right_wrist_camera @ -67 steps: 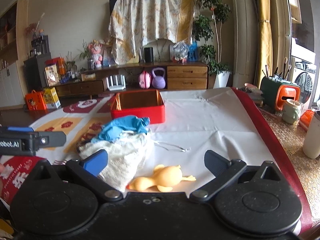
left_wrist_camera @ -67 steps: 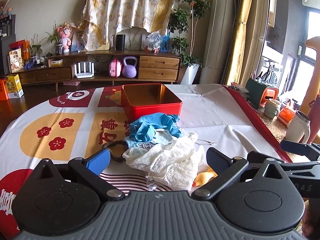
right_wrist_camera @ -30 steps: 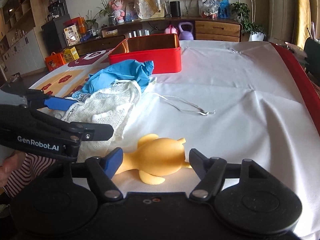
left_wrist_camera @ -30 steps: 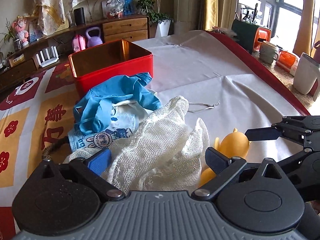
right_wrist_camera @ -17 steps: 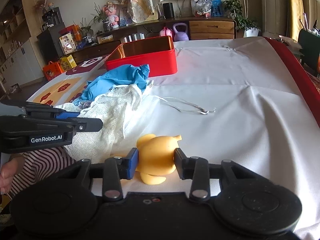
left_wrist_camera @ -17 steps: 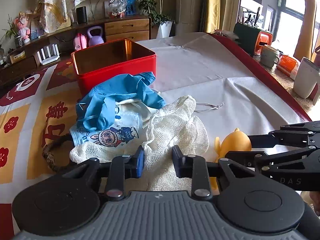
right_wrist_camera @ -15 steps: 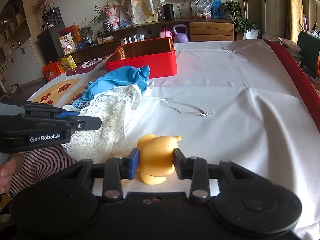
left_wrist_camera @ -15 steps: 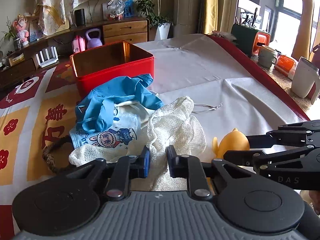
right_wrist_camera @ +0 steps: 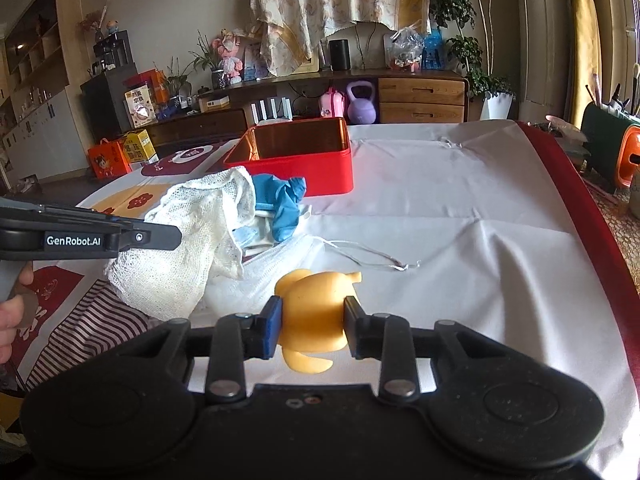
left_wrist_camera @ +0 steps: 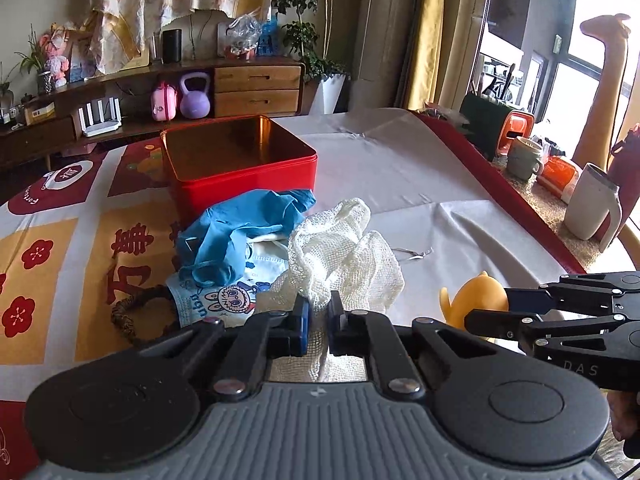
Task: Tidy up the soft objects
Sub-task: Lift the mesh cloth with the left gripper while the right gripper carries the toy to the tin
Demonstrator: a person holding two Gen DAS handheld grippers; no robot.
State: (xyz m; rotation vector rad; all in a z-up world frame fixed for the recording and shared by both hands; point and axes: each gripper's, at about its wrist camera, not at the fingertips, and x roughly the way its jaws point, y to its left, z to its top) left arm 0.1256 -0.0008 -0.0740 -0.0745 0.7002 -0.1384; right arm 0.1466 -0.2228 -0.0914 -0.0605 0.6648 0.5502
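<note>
My left gripper [left_wrist_camera: 318,312] is shut on a bunched white mesh cloth [left_wrist_camera: 344,252], which hangs raised above the pile. Under it lie a blue glove [left_wrist_camera: 240,224], a cartoon-print face mask [left_wrist_camera: 224,292] and a woven ring [left_wrist_camera: 128,312]. In the right wrist view a yellow rubber duck [right_wrist_camera: 316,300] sits between the pads of my right gripper [right_wrist_camera: 312,320]; its jaws are still closing and the pads press the duck's sides, just above the tablecloth. An open red tin box [left_wrist_camera: 240,168] stands behind the pile, nothing visible inside.
A thin mask string [right_wrist_camera: 372,256] lies on the white tablecloth [right_wrist_camera: 460,208]. The table's red border [right_wrist_camera: 580,208] runs along the right. Beyond it stand a mug [left_wrist_camera: 524,158] and a white jug [left_wrist_camera: 592,208]. A striped sleeve [right_wrist_camera: 100,320] is at lower left.
Both grippers went from wide open to shut, the left on the mesh cloth and the right on the duck. Both have since risen a little, lifting the cloth and the duck.
</note>
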